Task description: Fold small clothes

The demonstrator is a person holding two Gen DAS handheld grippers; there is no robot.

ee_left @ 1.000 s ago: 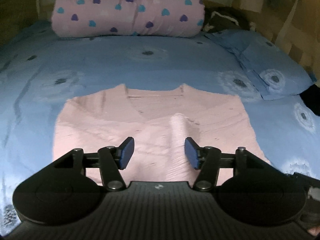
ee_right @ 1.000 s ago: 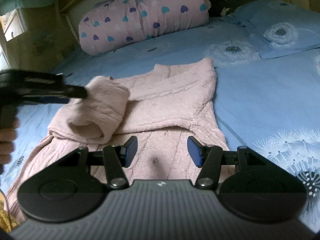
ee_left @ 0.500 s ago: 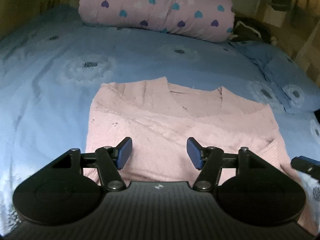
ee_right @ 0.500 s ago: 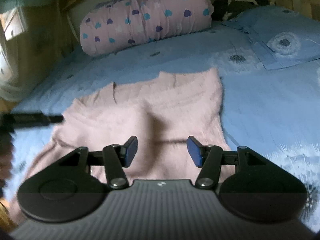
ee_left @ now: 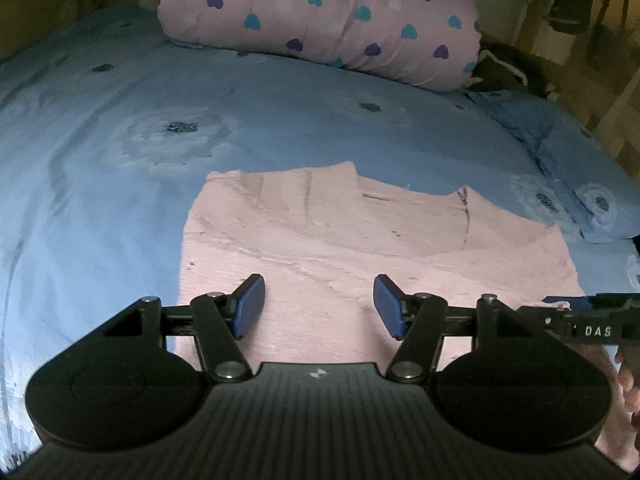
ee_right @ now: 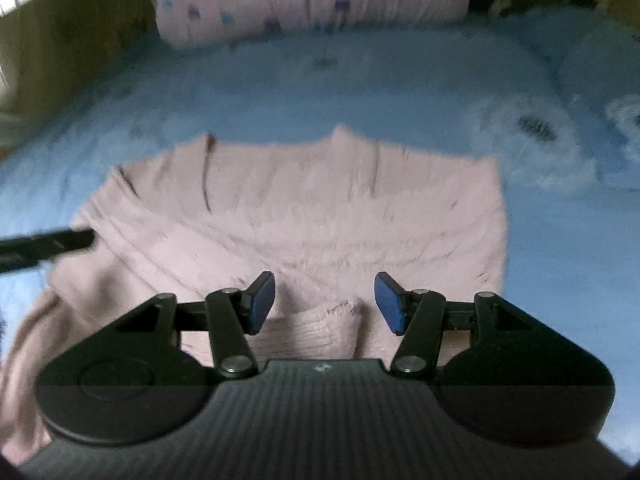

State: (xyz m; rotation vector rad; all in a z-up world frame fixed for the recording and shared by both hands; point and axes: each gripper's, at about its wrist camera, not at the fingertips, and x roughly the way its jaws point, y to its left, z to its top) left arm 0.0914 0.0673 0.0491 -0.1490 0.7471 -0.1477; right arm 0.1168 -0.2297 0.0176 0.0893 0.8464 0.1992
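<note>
The pink sweater (ee_right: 320,220) now lies flat, its lifted sleeve laid down.

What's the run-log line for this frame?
stage: mid-fold | sweater: pink, flat on bed | left gripper: open, empty | right gripper: open, empty, over sweater

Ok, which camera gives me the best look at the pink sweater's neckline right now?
The left wrist view: the pink sweater is sharp there, with the neckline and collar seams clear. The right wrist view shows the whole sweater too, but motion blur smears its neckline.
</note>
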